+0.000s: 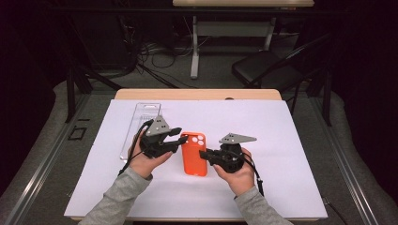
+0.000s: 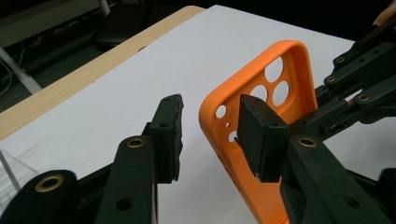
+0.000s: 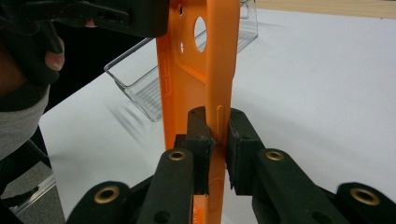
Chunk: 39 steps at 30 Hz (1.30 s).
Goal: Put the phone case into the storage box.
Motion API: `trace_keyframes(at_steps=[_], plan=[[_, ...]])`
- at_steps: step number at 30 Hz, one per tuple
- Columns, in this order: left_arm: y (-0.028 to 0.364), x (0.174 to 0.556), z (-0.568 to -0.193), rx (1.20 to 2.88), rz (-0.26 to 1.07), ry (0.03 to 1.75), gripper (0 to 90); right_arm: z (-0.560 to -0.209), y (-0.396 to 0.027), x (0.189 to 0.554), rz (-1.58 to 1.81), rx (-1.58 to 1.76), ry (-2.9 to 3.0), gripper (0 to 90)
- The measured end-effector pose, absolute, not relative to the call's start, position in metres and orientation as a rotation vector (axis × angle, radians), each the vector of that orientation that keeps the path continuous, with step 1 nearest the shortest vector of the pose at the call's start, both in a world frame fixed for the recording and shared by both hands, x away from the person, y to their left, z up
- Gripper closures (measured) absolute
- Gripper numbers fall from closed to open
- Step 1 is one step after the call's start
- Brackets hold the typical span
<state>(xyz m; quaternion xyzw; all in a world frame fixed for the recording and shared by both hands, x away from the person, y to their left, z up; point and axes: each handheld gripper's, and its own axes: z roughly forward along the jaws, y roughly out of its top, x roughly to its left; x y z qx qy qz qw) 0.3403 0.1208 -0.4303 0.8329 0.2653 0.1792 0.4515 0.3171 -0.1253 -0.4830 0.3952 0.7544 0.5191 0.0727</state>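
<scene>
An orange phone case [image 1: 194, 154] with camera holes lies in the middle of the white sheet. My right gripper [image 1: 202, 154] holds it from the right; in the right gripper view my right gripper [image 3: 219, 126] is shut on the side wall of the case [image 3: 196, 65]. My left gripper [image 1: 182, 138] is at the case's top left corner. In the left gripper view my left gripper [image 2: 210, 126] straddles the rim of the case [image 2: 289, 60]: one pad sits inside the case, the other stands off the outer wall with a gap.
A clear plastic tray [image 1: 141, 126] lies on the white sheet [image 1: 281, 140] just behind and left of the left hand. The wooden table edge [image 1: 197, 94] runs along the back. A black chair [image 1: 263, 65] and cables stand on the floor beyond.
</scene>
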Motion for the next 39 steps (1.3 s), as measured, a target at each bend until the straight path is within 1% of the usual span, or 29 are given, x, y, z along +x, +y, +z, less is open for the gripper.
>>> trace_keyframes(at_steps=[6, 18, 29, 39], plan=[[0.118, 0.338, -0.43, 2.083, 0.486, 0.636, 62.7, -0.484, -0.124, 0.317, 1.553, 1.188, 2.272, 81.1], [0.111, 0.333, -0.432, 2.151, 0.587, 0.601, 68.6, -0.484, -0.123, 0.317, 1.53, 1.189, 2.296, 81.1], [0.109, 0.333, -0.433, 2.182, 0.598, 0.578, 75.3, -0.486, -0.121, 0.317, 1.526, 1.187, 2.31, 81.1], [0.11, 0.334, -0.433, 2.202, 0.6, 0.566, 79.4, -0.486, -0.122, 0.318, 1.516, 1.188, 2.317, 81.1]])
